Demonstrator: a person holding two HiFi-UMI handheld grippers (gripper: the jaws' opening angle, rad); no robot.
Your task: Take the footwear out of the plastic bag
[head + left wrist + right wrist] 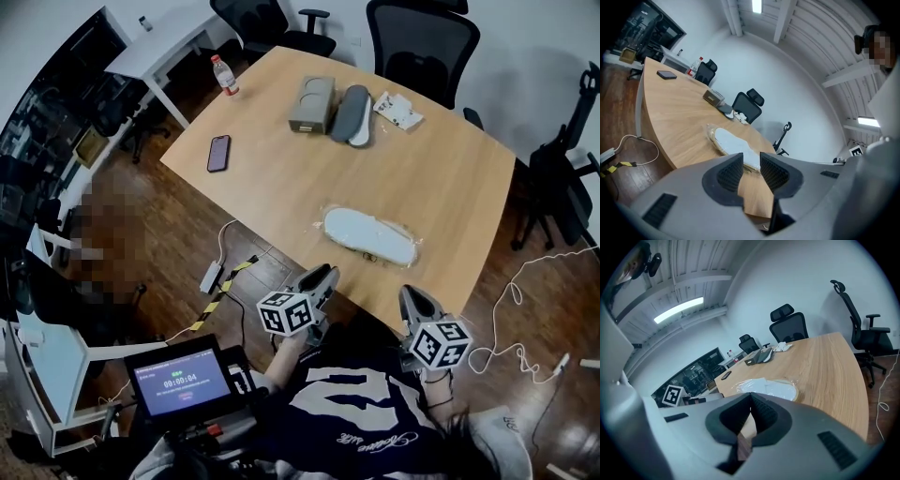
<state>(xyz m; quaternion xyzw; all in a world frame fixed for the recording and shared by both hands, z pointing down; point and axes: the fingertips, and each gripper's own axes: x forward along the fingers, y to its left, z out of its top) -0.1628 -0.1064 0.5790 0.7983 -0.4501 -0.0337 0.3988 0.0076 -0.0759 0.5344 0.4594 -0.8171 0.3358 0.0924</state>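
A white slipper sealed in a clear plastic bag (370, 236) lies flat on the wooden table (450, 178), close to its near edge. The left gripper (325, 275) hovers at that edge, just short of the bag's near left end. Its jaws stand slightly apart with nothing between them, and past them lies the bagged slipper (733, 145). The right gripper (411, 296) is a little off the table's edge, below the bag's right end, shut and empty. In the right gripper view the bagged slipper (773, 388) lies just beyond the closed pads (759, 411).
At the table's far side lie a grey slipper (352, 112), a flat box (312, 103) and a crumpled empty bag (397, 110). A phone (218, 152) and a bottle (225, 75) are at the left. Office chairs (422, 42) surround the table; cables (511, 319) trail on the floor.
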